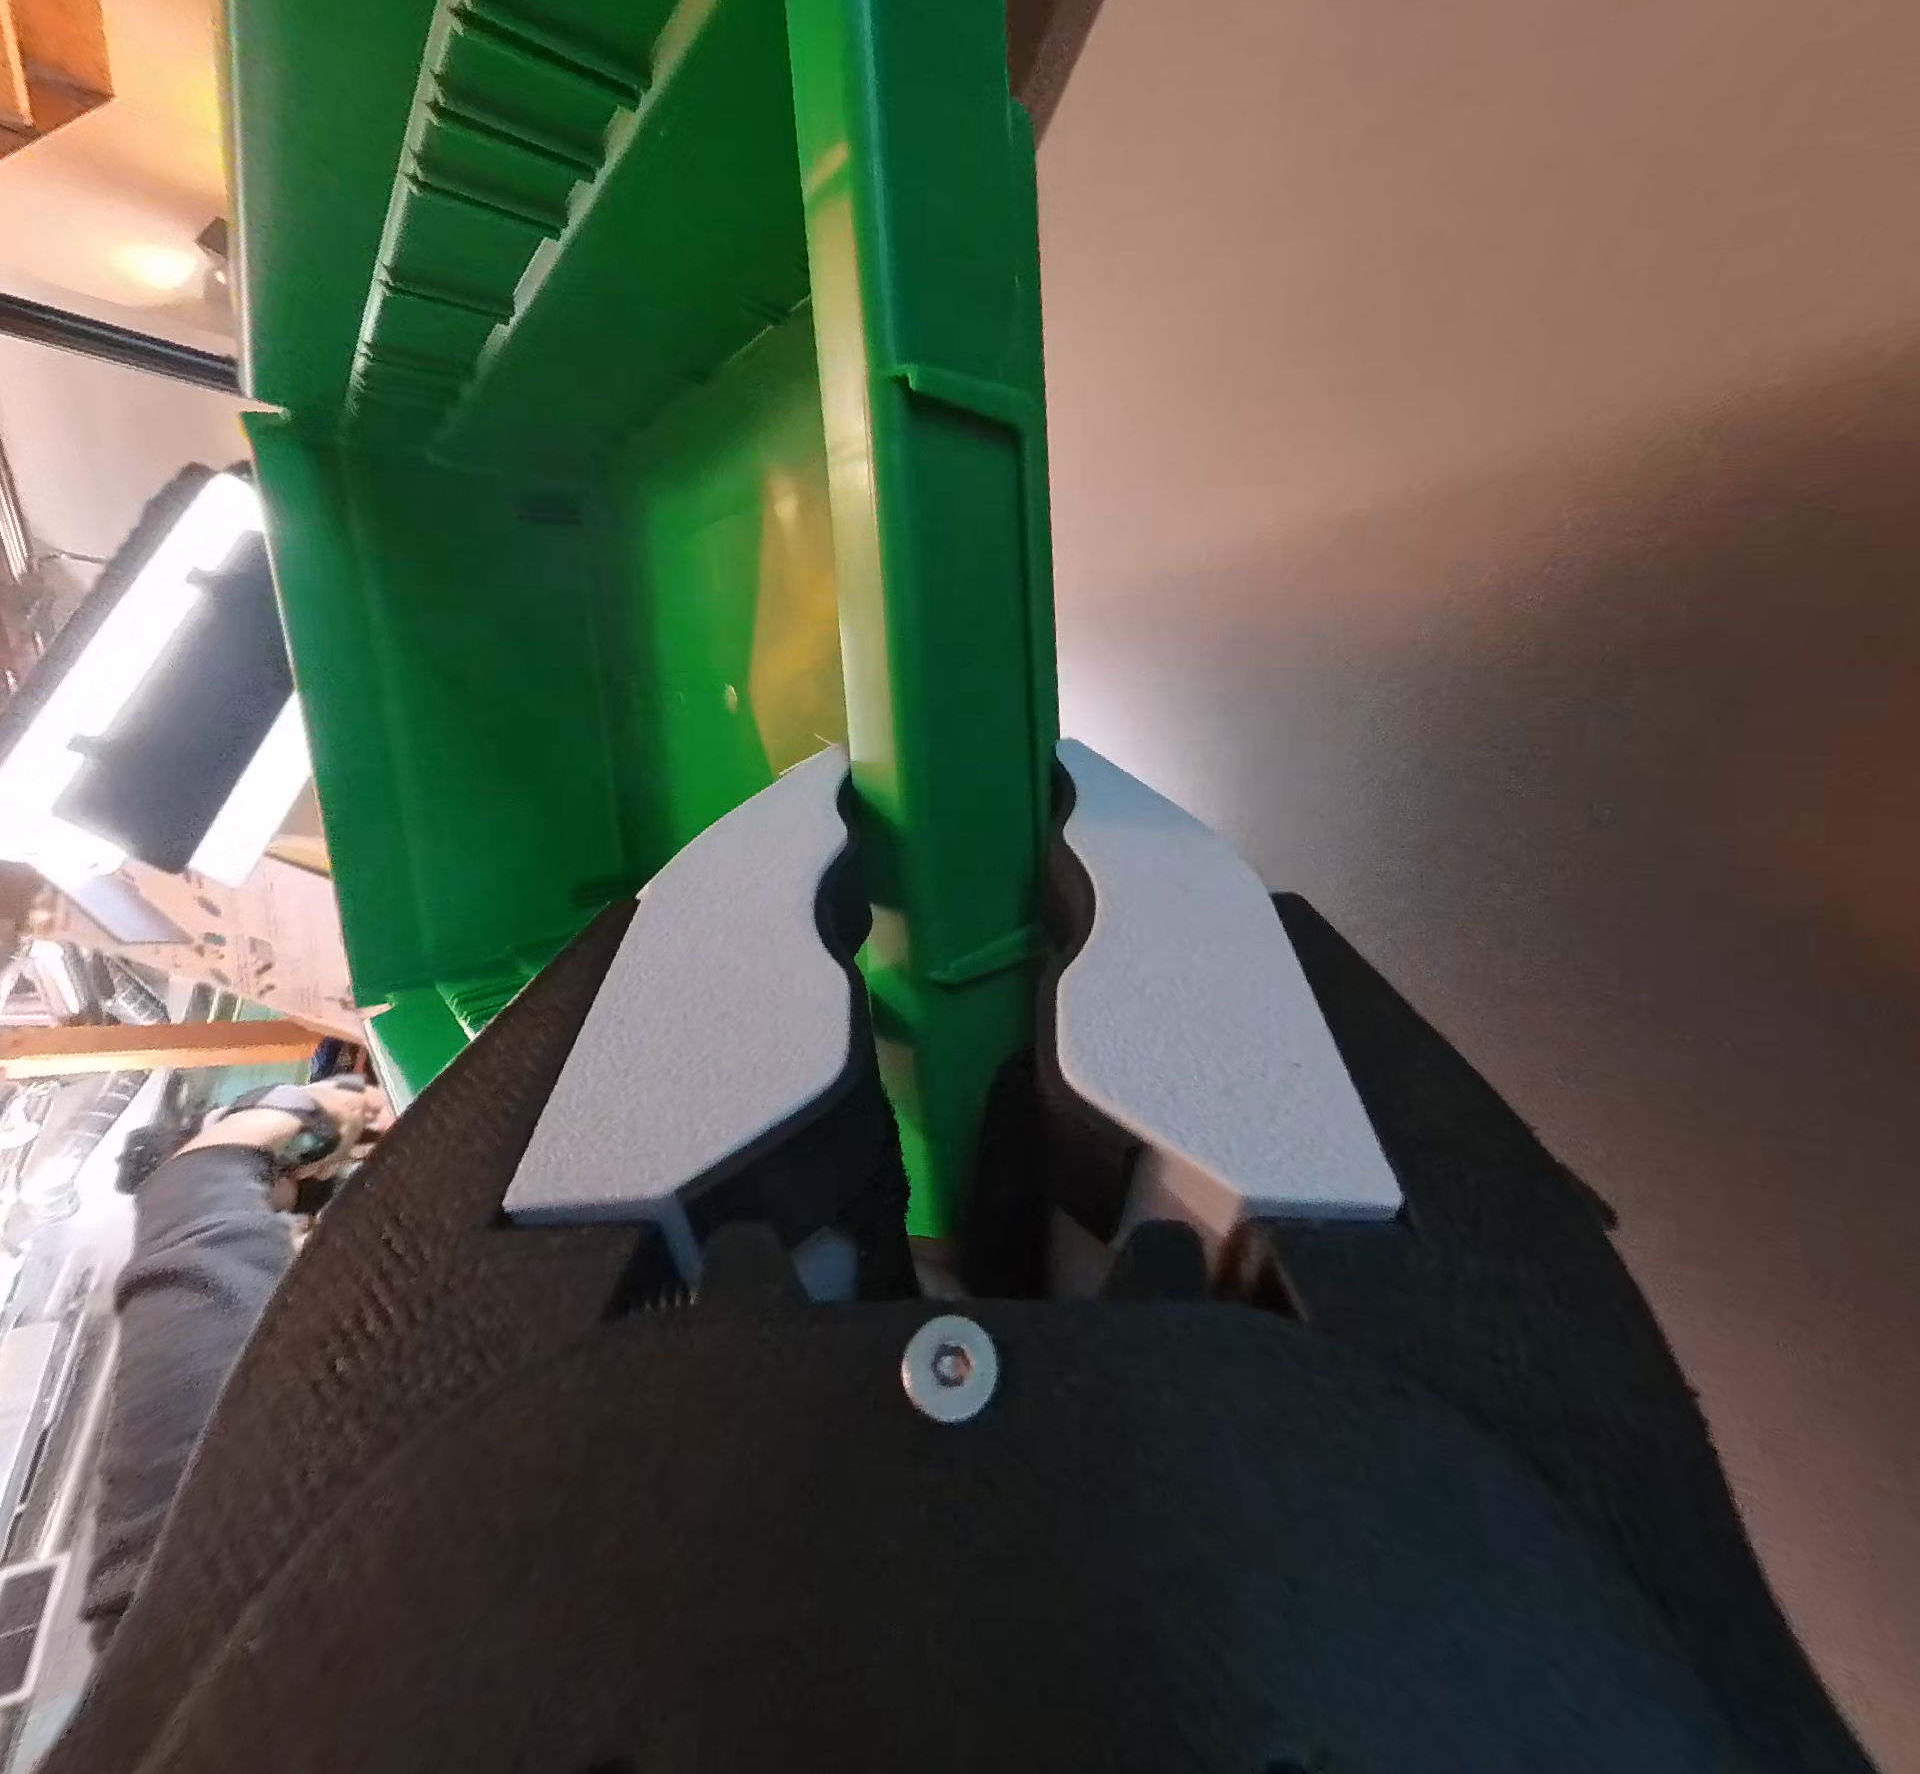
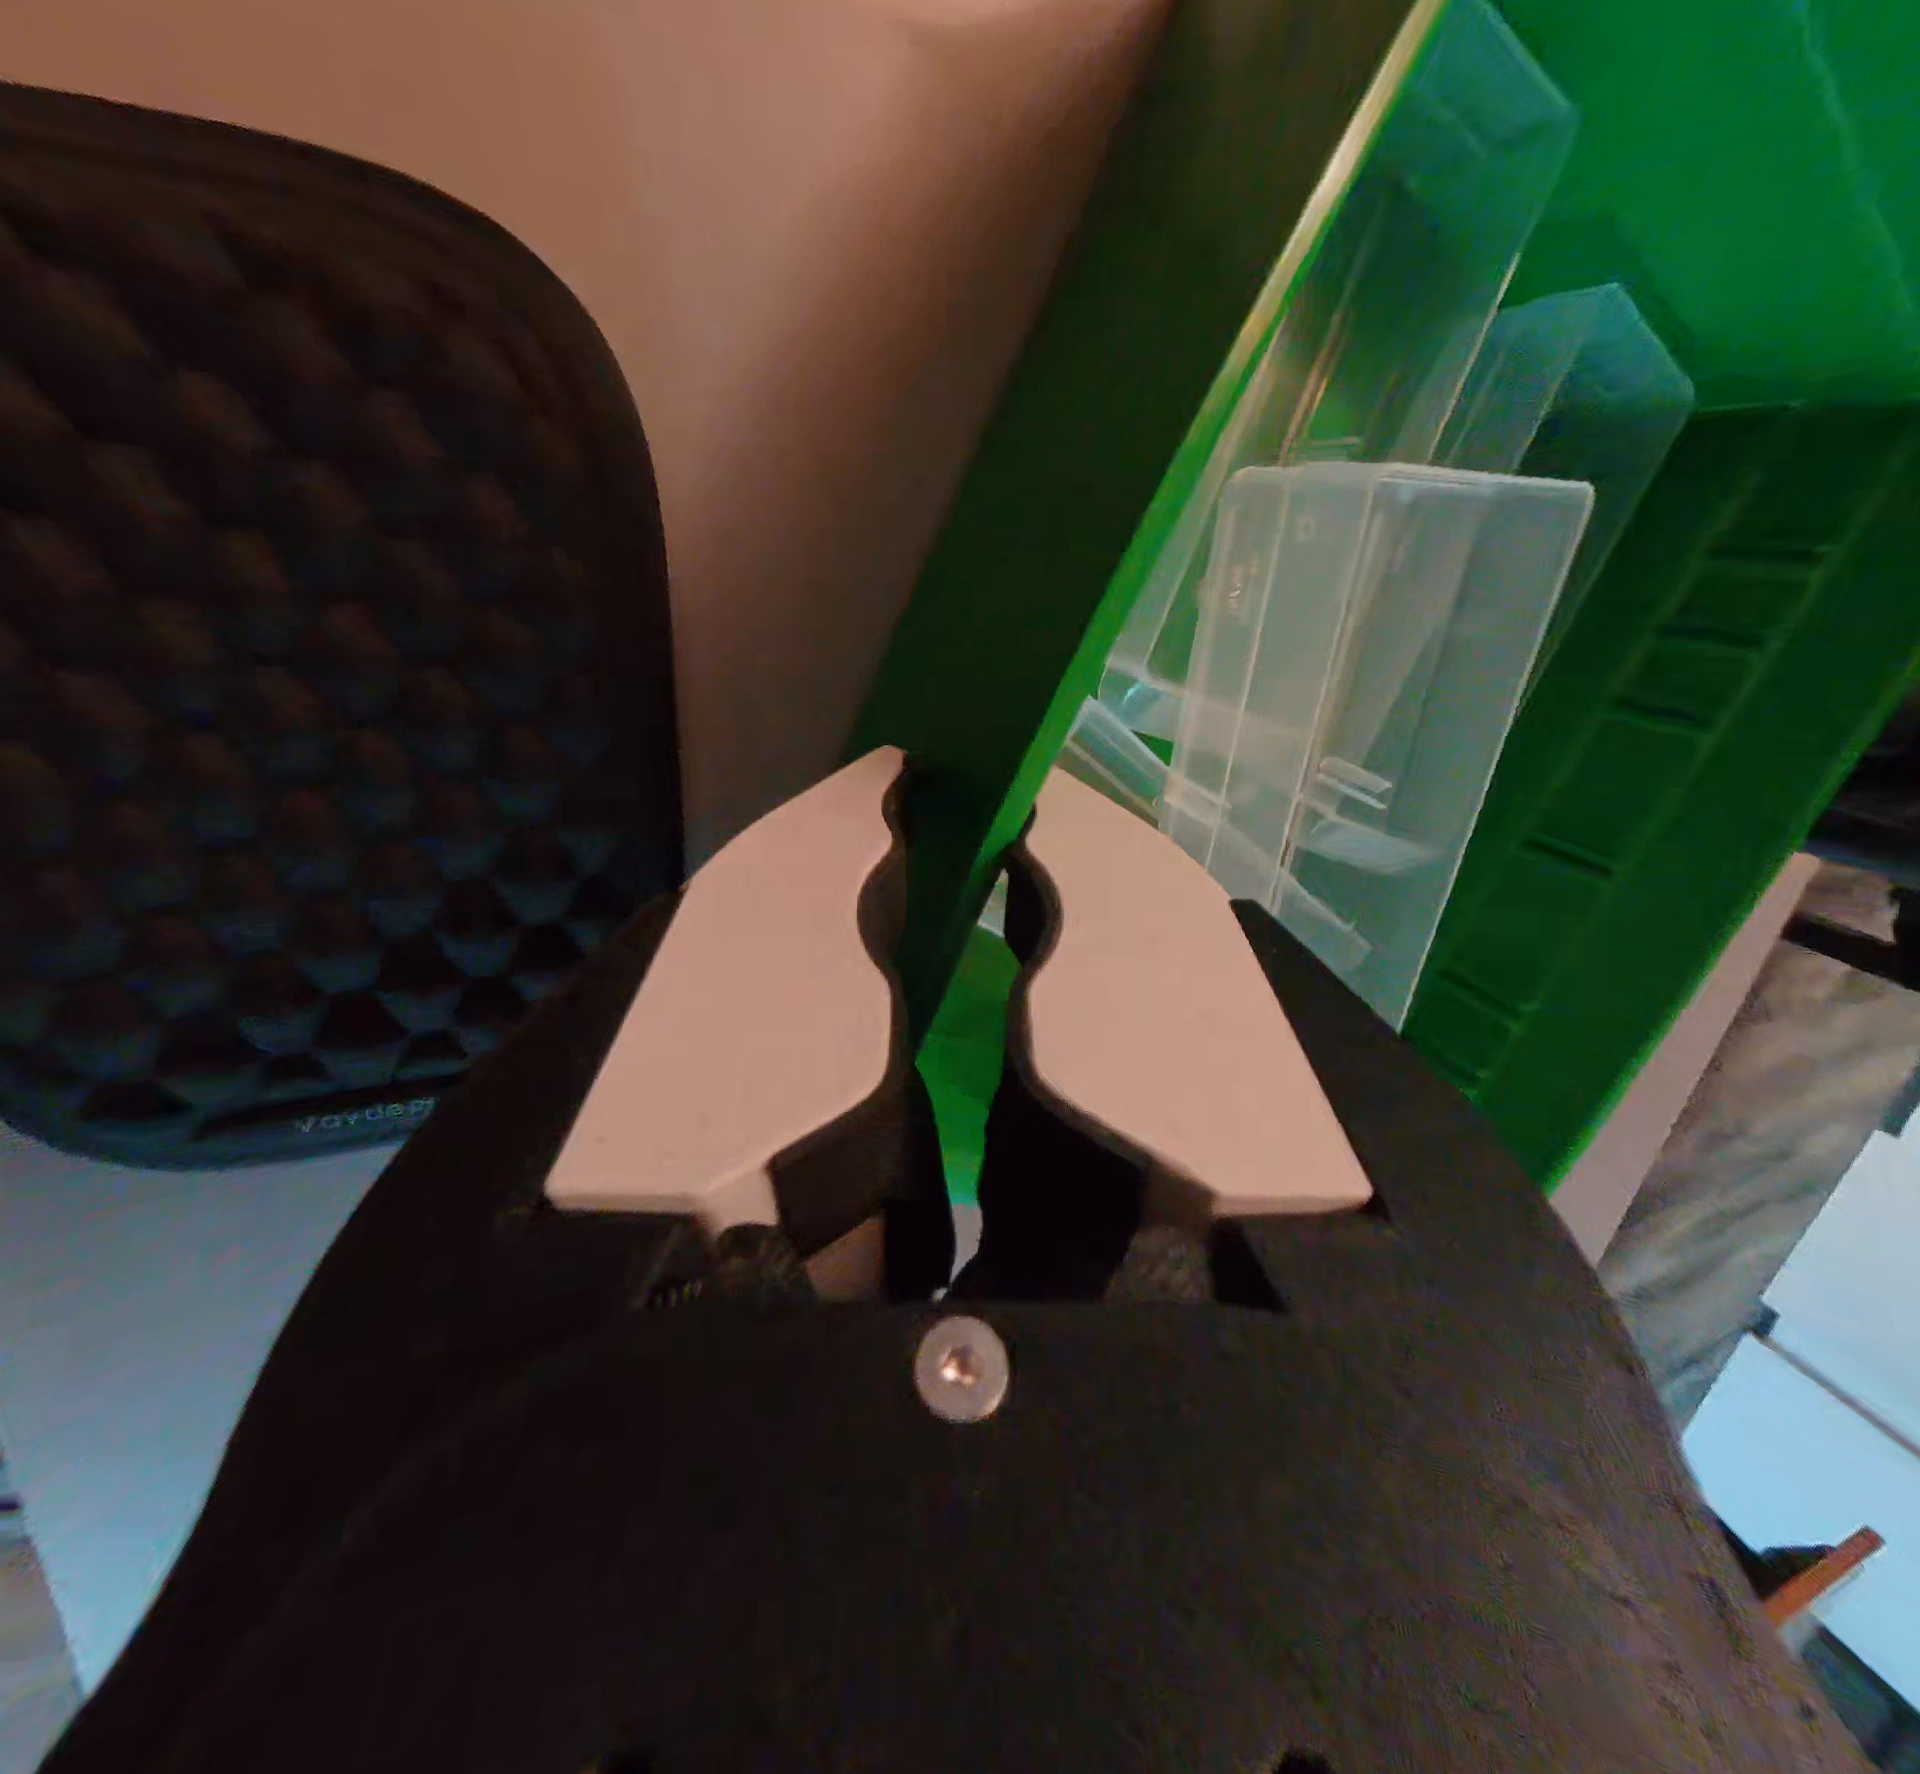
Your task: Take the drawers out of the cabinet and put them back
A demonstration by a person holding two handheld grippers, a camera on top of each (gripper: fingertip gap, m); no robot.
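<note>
Green drawer (image 1: 935, 581) wall clamped between fingers (image 1: 727, 976).

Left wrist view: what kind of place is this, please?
Probably a workshop or lab, not a home: a bright panel light, a wooden beam over cluttered benches, and a person's sleeve behind the green drawer.

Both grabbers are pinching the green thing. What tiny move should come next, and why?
Probably keep both grips shut and level it slowly. The left gripper clamps a wall of the green cabinet, and the right gripper clamps another edge. Clear drawers sit loose and tilted inside, so a quick tip might spill them.
</note>
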